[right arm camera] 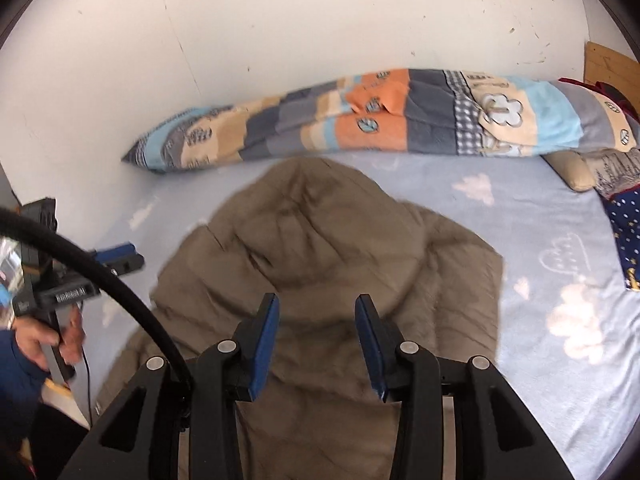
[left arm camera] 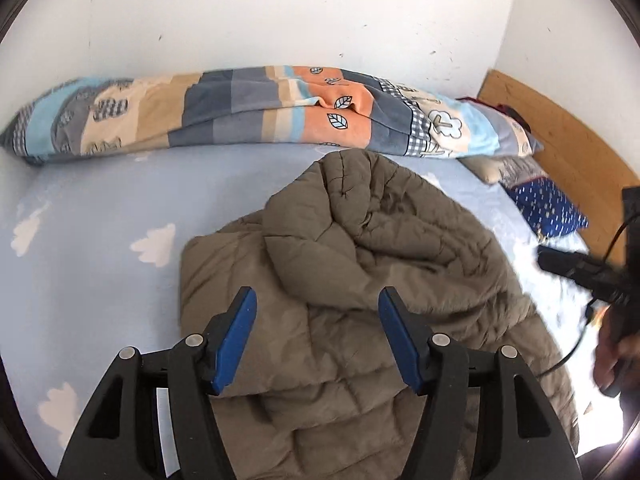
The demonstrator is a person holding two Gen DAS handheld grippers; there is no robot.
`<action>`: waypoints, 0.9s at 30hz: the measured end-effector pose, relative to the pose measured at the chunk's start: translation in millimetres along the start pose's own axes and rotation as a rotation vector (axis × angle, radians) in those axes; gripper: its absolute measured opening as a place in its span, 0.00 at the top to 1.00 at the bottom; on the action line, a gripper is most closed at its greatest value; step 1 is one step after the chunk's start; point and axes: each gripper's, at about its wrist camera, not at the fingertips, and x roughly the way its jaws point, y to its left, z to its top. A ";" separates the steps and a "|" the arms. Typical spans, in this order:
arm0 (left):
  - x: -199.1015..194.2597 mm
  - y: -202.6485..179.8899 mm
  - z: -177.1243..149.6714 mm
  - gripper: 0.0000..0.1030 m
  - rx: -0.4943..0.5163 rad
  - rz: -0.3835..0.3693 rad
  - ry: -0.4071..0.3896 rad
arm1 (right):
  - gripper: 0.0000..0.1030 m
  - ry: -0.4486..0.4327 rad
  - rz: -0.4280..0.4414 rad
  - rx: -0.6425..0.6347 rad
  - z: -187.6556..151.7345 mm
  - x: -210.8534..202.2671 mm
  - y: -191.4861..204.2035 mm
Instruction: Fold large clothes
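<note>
A bed with a pale blue cloud-print sheet fills the room in front of you, pushed against a scuffed white wall, with a wooden headboard at the right end. Along the wall lies a long rolled patchwork blanket in orange, grey, beige and light blue, and near the headboard sit a beige pillow and a dark blue dotted cushion. The olive-brown quilted puffer jacket is spread on the sheet in the middle of the bed, bunched and partly doubled over itself, its rounded far end pointing toward the blanket. Your left gripper hangs over the near part of the jacket with its blue-padded jaws spread wide and nothing between them. Your right gripper is likewise above the jacket's near part, jaws apart and holding nothing. From the right wrist view your left hand shows at the left edge around its gripper's handle, with a black cable arcing across in front.
</note>
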 end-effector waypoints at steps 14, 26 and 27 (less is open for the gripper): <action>78.7 -3.8 -21.3 0.39 0.040 0.097 0.186 | 0.58 0.190 -0.057 0.088 -27.5 127.3 17.3; -77.7 5.6 -44.6 0.39 -0.029 0.031 -0.041 | 0.59 0.069 0.028 0.112 -54.3 -0.6 35.6; -90.8 5.5 -52.6 0.39 -0.031 0.034 -0.051 | 0.59 0.055 0.031 0.114 -60.7 -11.1 38.0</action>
